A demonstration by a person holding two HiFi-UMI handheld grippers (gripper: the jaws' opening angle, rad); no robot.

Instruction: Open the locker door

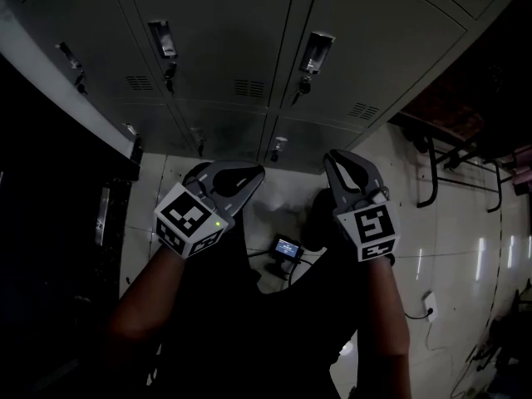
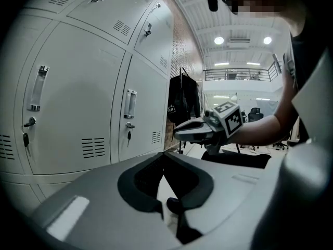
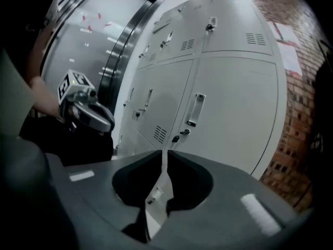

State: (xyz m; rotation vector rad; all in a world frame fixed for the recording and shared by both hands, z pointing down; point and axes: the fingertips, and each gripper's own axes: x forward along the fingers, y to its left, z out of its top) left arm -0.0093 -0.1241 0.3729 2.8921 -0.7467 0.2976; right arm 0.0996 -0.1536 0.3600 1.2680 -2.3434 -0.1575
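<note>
Grey metal lockers (image 1: 249, 48) fill the top of the head view, all doors closed. Upright handles (image 1: 316, 52) with keyed locks below them sit on the doors. My left gripper (image 1: 256, 171) and right gripper (image 1: 331, 157) hover side by side in front of the lower lockers, touching none of them. Both hold nothing. In the left gripper view the left gripper (image 2: 164, 154) has its tips together, facing a door handle (image 2: 130, 104). The right gripper (image 3: 165, 151) shows only a hairline slit between its tips, below another handle (image 3: 195, 110).
A small black device with a lit screen (image 1: 288, 248) lies on the pale tiled floor with a cable. A black metal frame (image 1: 432, 173) stands at the right, a dark cabinet (image 1: 50, 223) at the left. A dark jacket (image 2: 182, 100) hangs past the lockers.
</note>
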